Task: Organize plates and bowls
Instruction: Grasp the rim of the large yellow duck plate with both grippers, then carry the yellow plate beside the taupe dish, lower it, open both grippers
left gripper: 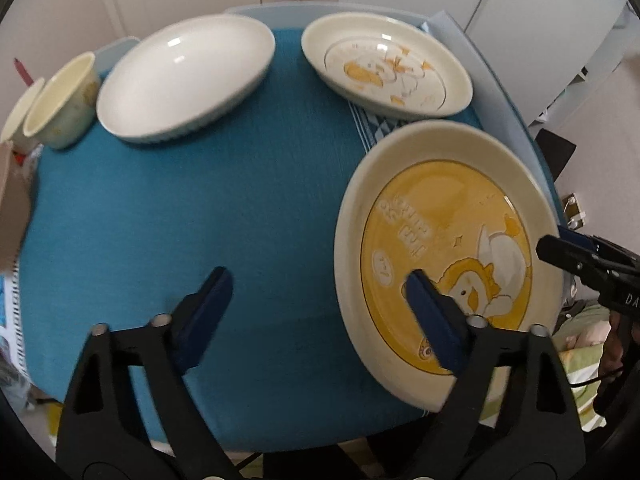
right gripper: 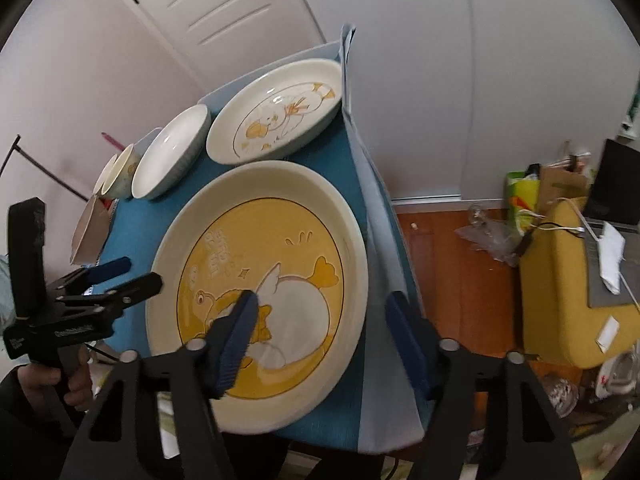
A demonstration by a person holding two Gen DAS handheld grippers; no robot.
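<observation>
A large cream plate with a yellow duck centre (left gripper: 444, 240) (right gripper: 260, 280) lies at the table's near right corner. A smaller cream plate with a duck drawing (left gripper: 384, 66) (right gripper: 280, 112) sits behind it. A plain white bowl (left gripper: 184, 76) (right gripper: 172, 152) and two small cream bowls (left gripper: 60, 100) (right gripper: 120, 172) stand at the far left. My left gripper (left gripper: 316, 292) is open, its right finger over the yellow plate. My right gripper (right gripper: 320, 308) is open and straddles that plate's right rim; it also shows in the left wrist view (left gripper: 552, 248).
A blue cloth (left gripper: 200, 220) covers the small table (right gripper: 372, 208). A cardboard piece (left gripper: 12, 208) lies at the left edge. Right of the table are wood floor, a yellow seat (right gripper: 568, 280) with a laptop, bags and clutter.
</observation>
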